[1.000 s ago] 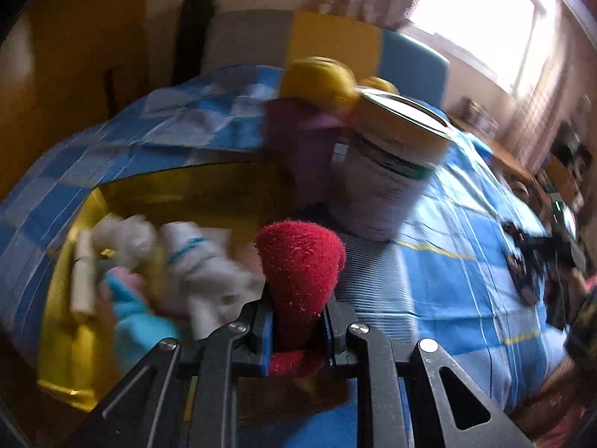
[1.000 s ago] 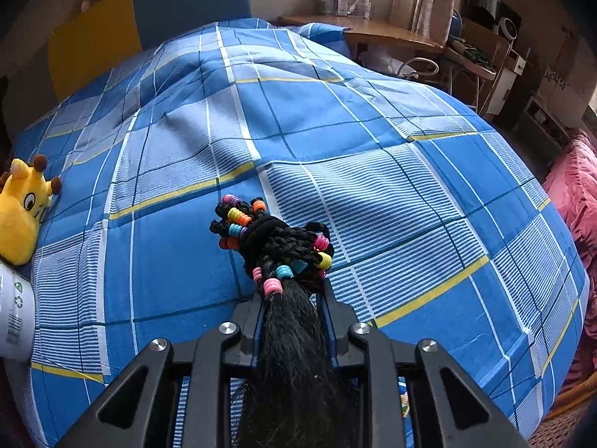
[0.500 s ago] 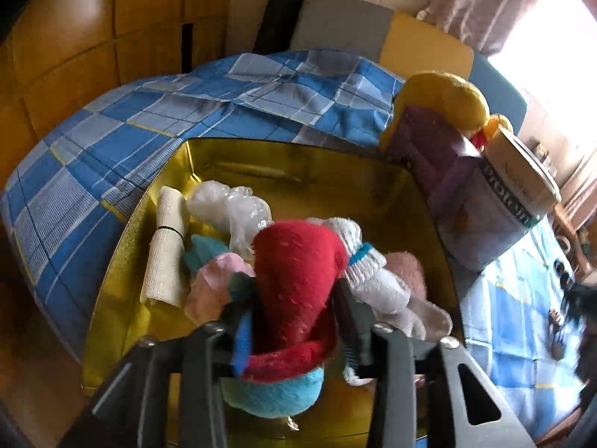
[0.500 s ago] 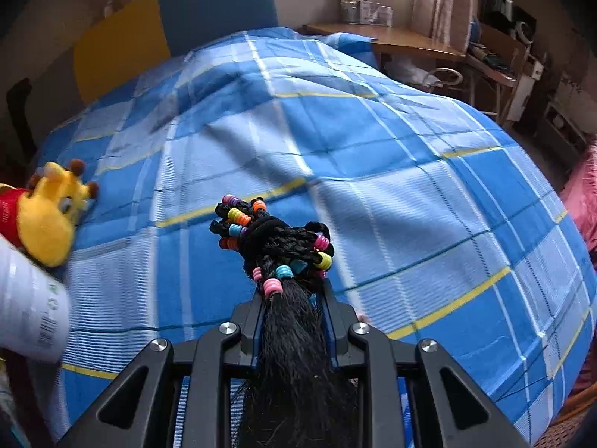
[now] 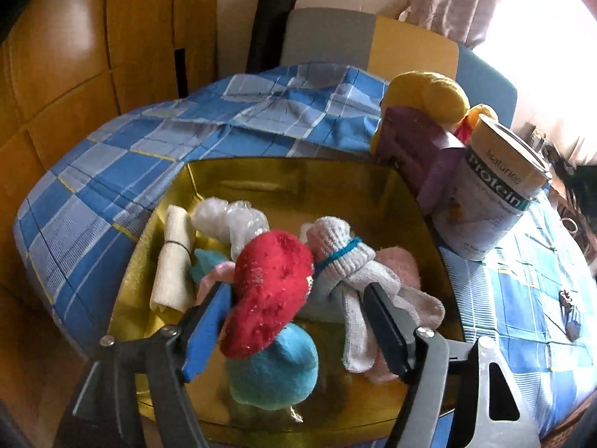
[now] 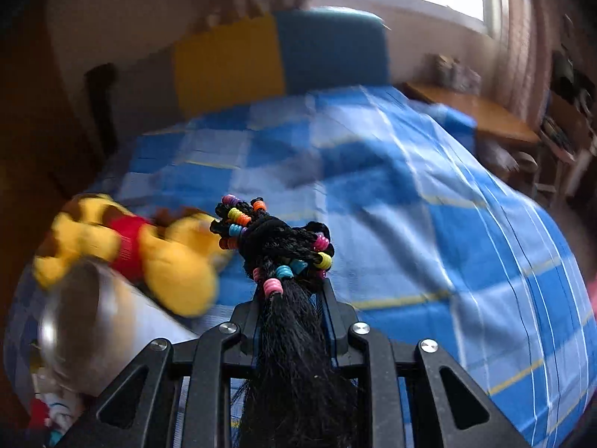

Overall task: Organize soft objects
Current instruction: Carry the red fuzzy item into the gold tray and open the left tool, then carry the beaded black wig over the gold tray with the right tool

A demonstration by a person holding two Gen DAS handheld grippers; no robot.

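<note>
My left gripper (image 5: 296, 291) hangs over a gold tray (image 5: 291, 179) and its jaws are opening. A red fuzzy soft piece (image 5: 272, 287) sits between them, leaning on the left blue pad and clear of the right one. It rests on a teal plush lump (image 5: 276, 369). The tray also holds a white sock with a teal stripe (image 5: 335, 254), a rolled cream cloth (image 5: 173, 257) and other soft pieces. My right gripper (image 6: 291, 295) is shut on a black braided hair piece with coloured beads (image 6: 283, 246), held above the blue checked bedspread (image 6: 410, 224).
A protein can (image 5: 492, 201) and a yellow-haired doll in purple (image 5: 421, 127) stand at the tray's far right corner. In the right wrist view a yellow giraffe plush with a red scarf (image 6: 164, 257) lies left of the hair piece, beside the can's lid (image 6: 86, 321). A wooden desk (image 6: 477, 112) stands beyond the bed.
The left jaws have spread and let go of the red piece over the tray. The right gripper has risen and swung left towards the giraffe and the can, still holding the hair piece.
</note>
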